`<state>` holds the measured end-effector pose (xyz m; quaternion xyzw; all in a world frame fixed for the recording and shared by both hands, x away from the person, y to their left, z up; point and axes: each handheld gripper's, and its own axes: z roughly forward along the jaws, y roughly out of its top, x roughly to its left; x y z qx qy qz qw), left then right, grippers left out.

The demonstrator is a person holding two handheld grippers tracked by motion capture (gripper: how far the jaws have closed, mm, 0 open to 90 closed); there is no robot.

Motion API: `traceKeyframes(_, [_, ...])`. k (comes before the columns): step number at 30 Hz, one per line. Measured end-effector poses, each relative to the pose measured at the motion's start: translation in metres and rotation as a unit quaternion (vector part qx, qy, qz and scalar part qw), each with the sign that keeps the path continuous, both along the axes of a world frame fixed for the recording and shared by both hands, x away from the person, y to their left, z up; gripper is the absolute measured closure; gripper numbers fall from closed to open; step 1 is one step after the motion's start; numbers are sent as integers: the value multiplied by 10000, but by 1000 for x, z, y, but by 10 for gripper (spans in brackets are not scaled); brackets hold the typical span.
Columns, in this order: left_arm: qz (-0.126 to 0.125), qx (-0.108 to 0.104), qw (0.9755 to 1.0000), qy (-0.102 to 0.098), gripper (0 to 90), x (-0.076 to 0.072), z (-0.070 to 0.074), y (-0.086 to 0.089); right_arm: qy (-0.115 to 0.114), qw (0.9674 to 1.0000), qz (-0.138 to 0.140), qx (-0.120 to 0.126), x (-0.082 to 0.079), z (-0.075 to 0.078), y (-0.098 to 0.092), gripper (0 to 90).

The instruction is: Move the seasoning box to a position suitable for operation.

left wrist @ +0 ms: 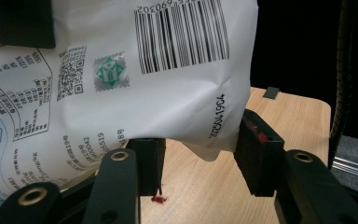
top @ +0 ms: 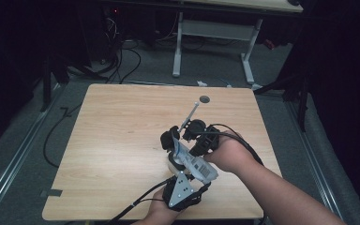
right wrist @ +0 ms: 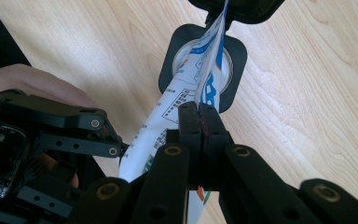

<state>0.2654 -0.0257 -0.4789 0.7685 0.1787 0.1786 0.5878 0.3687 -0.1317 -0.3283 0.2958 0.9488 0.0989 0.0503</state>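
Observation:
A white printed bag with a barcode is held between both grippers over the wooden table. My left gripper, with its grey plate on top, comes in from the near edge. Its jaws clamp the bag's lower corner in the left gripper view, and the left gripper has a pad on each side. My right gripper is shut on the bag's thin edge. Under the bag's blue-printed end sits a black-rimmed container with a pale round inside.
A thin grey rod slants up beside the right gripper. A dark round spot marks the far side of the table. Desk legs and cables lie on the floor beyond. A small red smear is on the wood.

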Motion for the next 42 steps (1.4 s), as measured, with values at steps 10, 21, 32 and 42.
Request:
traceKeyframes(10, [8, -31, 10000, 11, 563, 1, 1, 1, 2, 10000, 5, -18, 2, 0, 2, 900])
traceKeyframes(21, [5, -59, 10000, -13, 565, 1, 2, 1, -11, 10000, -2, -24, 2, 0, 3, 900])
traceKeyframes(32, [0, -72, 10000, -24, 566, 0, 3, 2, -4, 10000, -5, 3, 2, 1, 2, 900])
traceKeyframes(42, [-1, -78, 10000, -31, 567, 0, 4, 2, -16, 10000, 2, 2, 2, 1, 2, 900])
